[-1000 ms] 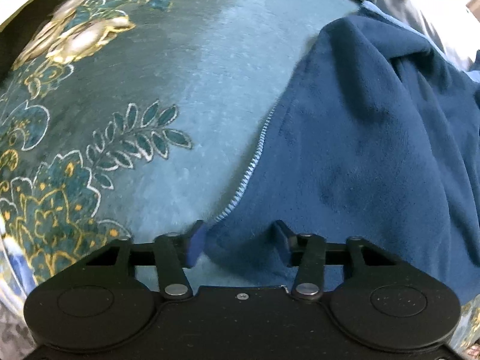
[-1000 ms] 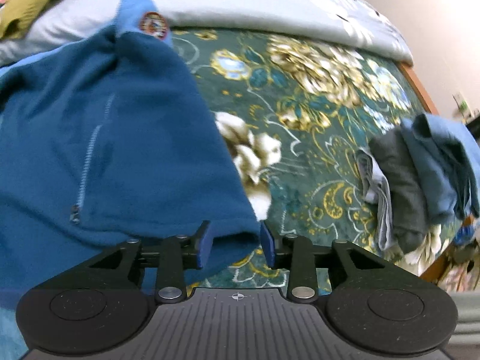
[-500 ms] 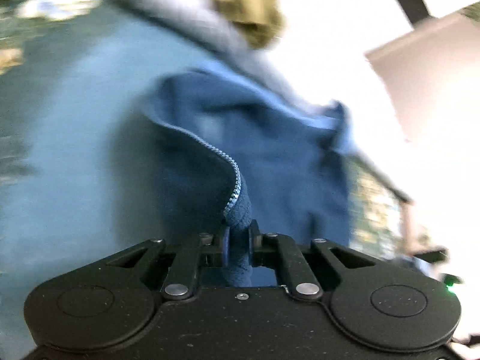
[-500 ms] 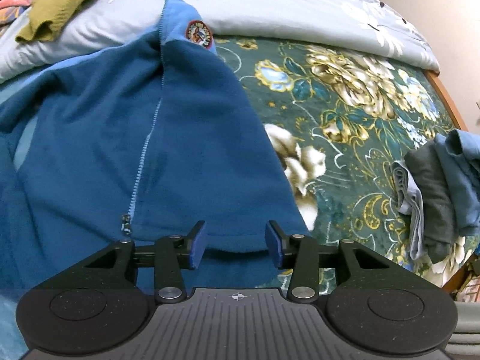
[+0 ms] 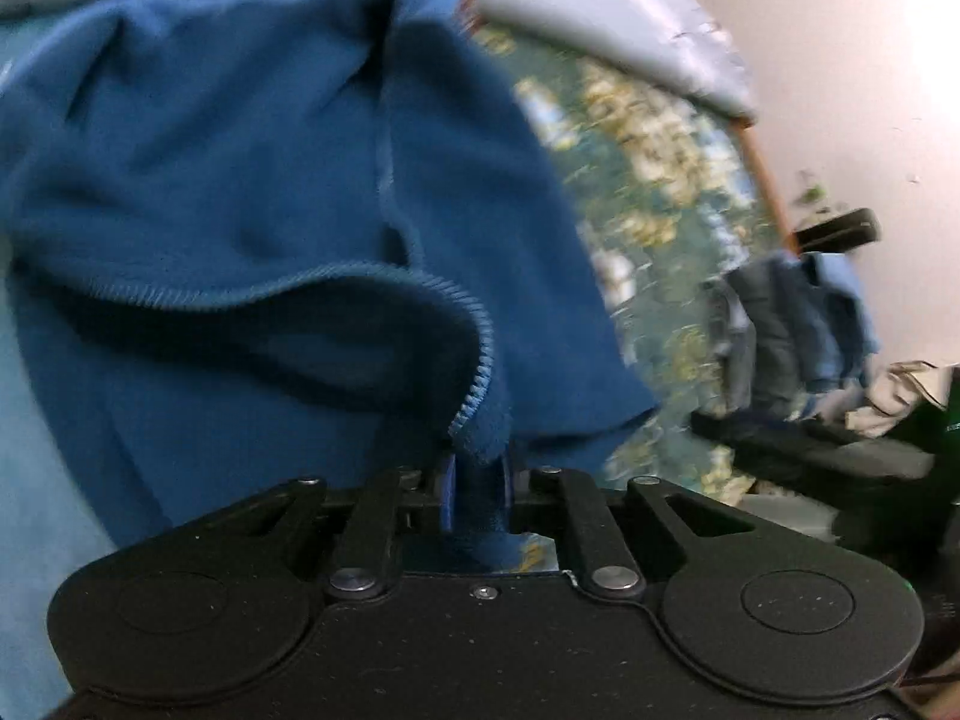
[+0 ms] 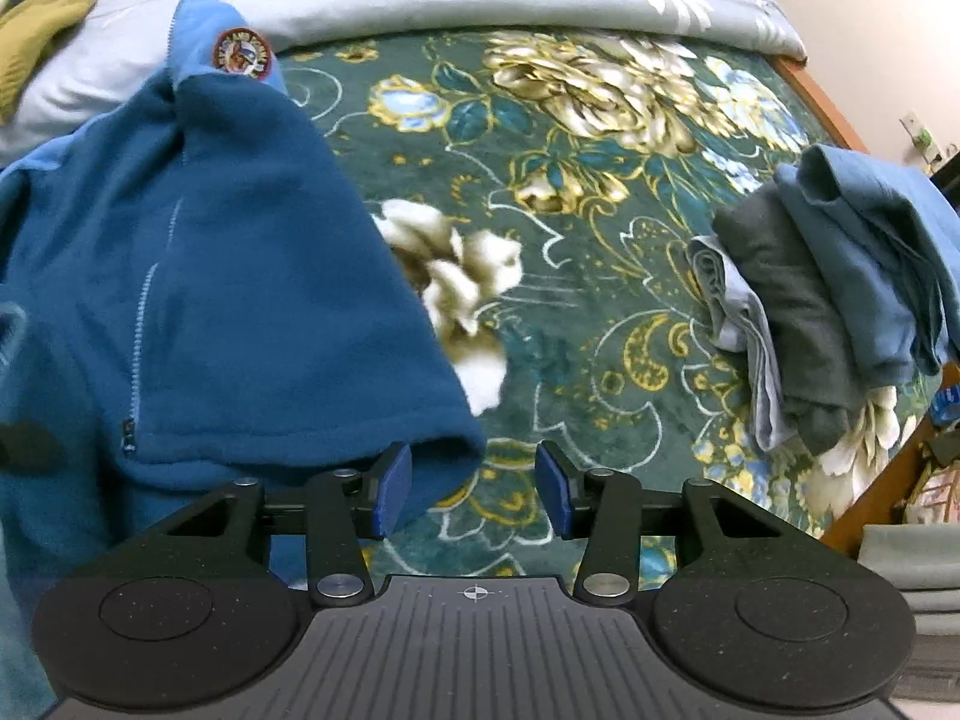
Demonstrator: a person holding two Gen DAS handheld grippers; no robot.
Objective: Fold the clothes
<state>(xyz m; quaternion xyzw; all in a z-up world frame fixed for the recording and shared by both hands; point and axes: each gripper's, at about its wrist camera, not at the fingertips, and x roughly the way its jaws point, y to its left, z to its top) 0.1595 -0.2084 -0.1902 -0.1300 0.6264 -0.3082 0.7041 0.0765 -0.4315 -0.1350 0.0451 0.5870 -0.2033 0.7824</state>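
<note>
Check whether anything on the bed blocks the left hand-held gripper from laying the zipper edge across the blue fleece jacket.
Nothing visible does. The left hand-held gripper pinches the zipper edge above the blue fleece jacket; the folded pile lies apart on the floral blanket.

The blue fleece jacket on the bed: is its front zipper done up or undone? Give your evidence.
Undone. The blue fleece jacket has its zipper edge hanging loose and alone, pinched in the left gripper.

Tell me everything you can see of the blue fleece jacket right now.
The blue fleece jacket is soft, dark blue, with a lighter collar, a round embroidered patch and pale zipper teeth. It lies rumpled on the floral bedspread. The left gripper pinches its zippered edge; the right gripper is open at its hem corner.
</note>
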